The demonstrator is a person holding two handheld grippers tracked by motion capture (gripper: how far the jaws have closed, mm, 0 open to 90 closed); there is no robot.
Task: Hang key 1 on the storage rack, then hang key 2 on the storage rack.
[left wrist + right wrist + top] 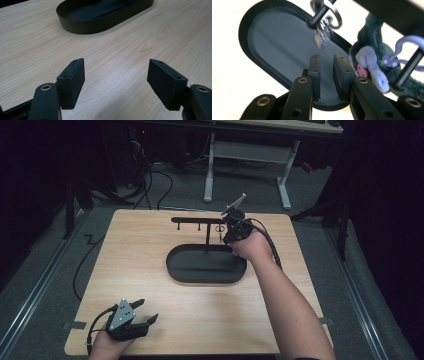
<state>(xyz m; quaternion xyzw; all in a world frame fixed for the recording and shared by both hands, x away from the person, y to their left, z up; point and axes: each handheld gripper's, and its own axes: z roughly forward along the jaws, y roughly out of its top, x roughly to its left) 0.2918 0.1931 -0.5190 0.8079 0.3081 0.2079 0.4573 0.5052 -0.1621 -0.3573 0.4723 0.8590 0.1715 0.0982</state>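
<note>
Two silver metal key rings hang on the black rack peg at upper centre, where the right tongs' slightly parted, empty jaws could knock them off, while the left tongs gape wide over the bench.

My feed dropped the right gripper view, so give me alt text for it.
The right gripper, slightly open and empty, looks down on a black oval tray. Above it metal key rings hang on a rack peg; a grey plush keychain hangs at right.

There is no text, label, brand, number or sign that can be read in these pictures (the grippers, the black tray and the wooden table are all plain, without any print).
</note>
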